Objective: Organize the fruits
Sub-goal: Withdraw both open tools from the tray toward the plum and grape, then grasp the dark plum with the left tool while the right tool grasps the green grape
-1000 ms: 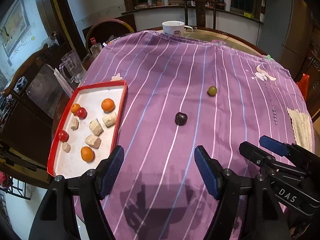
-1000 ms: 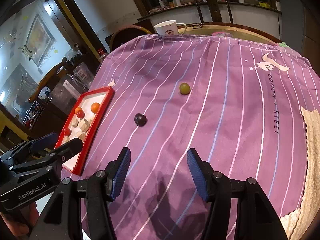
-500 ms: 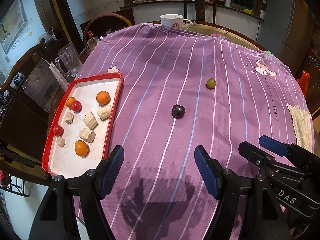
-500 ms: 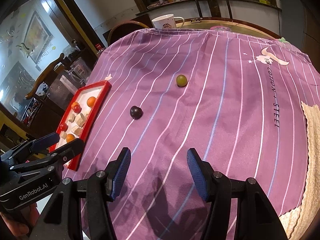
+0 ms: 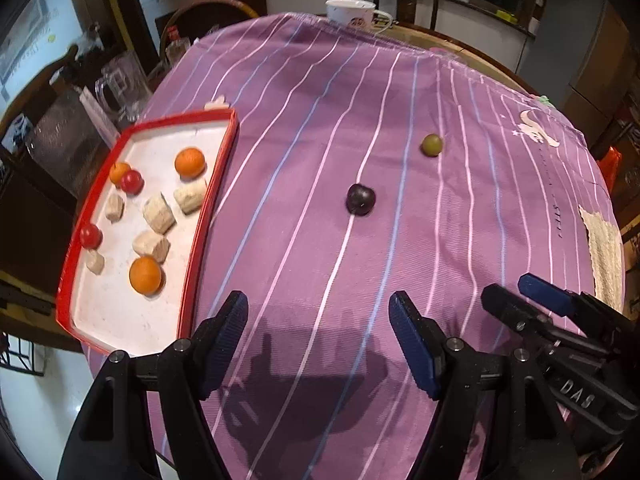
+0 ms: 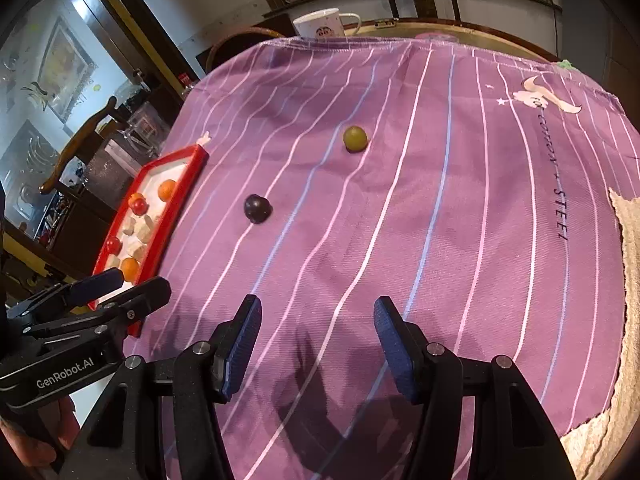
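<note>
A dark purple plum (image 5: pixel 360 199) (image 6: pixel 257 208) and a green grape (image 5: pixel 432 145) (image 6: pixel 355 138) lie loose on the purple striped cloth (image 5: pixel 320 128). At the left a red-rimmed white tray (image 5: pixel 208 200) (image 6: pixel 176 200) holds small oranges, red cherry tomatoes and pale banana chunks. My left gripper (image 5: pixel 318 312) hovers open over the cloth, near the tray's right corner and short of the plum. My right gripper (image 6: pixel 318 318) is also open with nothing between its fingers, hanging over the cloth's near part. Each gripper shows at the edge of the other's view.
A white mug (image 5: pixel 351 11) stands at the far edge of the round table. A glass jug (image 5: pixel 120 88) and a chair (image 6: pixel 76 140) are off the table's left side. A beige mat (image 5: pixel 606 252) lies at the right edge. A counter with bottles runs behind.
The left gripper has sunk toward the cloth, so the tray, plum and grape look slightly nearer. The right gripper has hardly shifted. Both keep the same opening.
</note>
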A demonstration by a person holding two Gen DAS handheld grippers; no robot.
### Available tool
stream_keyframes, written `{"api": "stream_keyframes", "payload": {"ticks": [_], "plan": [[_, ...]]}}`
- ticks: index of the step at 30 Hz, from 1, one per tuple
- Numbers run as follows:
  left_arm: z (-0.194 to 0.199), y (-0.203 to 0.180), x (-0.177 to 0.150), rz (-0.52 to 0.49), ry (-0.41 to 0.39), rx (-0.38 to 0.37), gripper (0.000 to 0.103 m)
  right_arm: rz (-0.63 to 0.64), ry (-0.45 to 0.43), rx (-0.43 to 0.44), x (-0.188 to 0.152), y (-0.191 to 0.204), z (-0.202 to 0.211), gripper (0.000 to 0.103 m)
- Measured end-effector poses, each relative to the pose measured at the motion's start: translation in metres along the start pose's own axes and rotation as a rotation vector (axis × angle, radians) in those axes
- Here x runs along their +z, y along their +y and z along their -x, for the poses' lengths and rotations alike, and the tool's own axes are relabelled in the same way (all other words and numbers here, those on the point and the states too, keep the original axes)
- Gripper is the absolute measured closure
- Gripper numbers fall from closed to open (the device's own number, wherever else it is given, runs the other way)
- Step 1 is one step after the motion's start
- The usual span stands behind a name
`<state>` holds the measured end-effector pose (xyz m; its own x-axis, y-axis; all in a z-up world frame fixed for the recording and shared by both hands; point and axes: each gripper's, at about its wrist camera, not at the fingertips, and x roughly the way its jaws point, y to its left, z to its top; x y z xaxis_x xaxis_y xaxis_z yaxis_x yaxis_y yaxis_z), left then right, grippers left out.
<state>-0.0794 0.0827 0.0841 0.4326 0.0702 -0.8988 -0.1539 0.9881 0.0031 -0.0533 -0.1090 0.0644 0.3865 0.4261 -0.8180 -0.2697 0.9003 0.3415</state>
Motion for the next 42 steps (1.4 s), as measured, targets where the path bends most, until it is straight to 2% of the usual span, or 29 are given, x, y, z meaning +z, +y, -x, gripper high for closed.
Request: {"api": "stream_keyframes", "payload": {"ticks": [6,13,19,21,22,23,25,27,35,37,41,42], "plan": [[-0.017,0.021,-0.003,0.083,0.025,-0.039,0.031,0.015,-0.017,-0.038,0.032,-0.009,-0.019,0.039],[-0.028,0.037,-0.010,0.139,0.031,-0.072,0.031,0.102,-0.071,-0.098,0.103,-0.008,-0.056,0.040],[-0.032,0.051,-0.013,0.158,0.028,-0.081,0.031,0.161,-0.030,-0.187,0.133,-0.010,-0.103,0.040],[-0.032,0.052,-0.011,0.154,0.022,-0.081,0.031,0.172,-0.016,-0.207,0.137,-0.011,-0.115,0.041],[-0.033,0.052,-0.009,0.153,0.020,-0.085,0.031,0.176,-0.010,-0.213,0.139,-0.012,-0.120,0.047],[-0.034,0.052,-0.007,0.151,0.019,-0.091,0.031,0.178,-0.006,-0.220,0.140,-0.012,-0.123,0.057],[-0.037,0.050,-0.002,0.147,0.019,-0.103,0.031,0.171,0.001,-0.217,0.141,-0.014,-0.126,0.069],[-0.041,0.046,0.003,0.138,0.020,-0.115,0.031,0.164,-0.006,-0.207,0.140,-0.014,-0.125,0.074],[-0.071,0.013,0.041,0.027,-0.010,-0.159,0.034,0.104,-0.010,-0.145,0.123,-0.024,-0.102,0.076],[-0.083,0.003,0.052,0.000,-0.003,-0.179,0.045,0.086,-0.008,-0.124,0.115,-0.027,-0.093,0.076],[-0.100,-0.014,0.063,-0.061,0.008,-0.191,0.057,0.069,-0.006,-0.086,0.096,-0.031,-0.073,0.076],[-0.103,-0.018,0.064,-0.076,0.012,-0.195,0.063,0.066,-0.006,-0.079,0.093,-0.031,-0.070,0.076]]}}
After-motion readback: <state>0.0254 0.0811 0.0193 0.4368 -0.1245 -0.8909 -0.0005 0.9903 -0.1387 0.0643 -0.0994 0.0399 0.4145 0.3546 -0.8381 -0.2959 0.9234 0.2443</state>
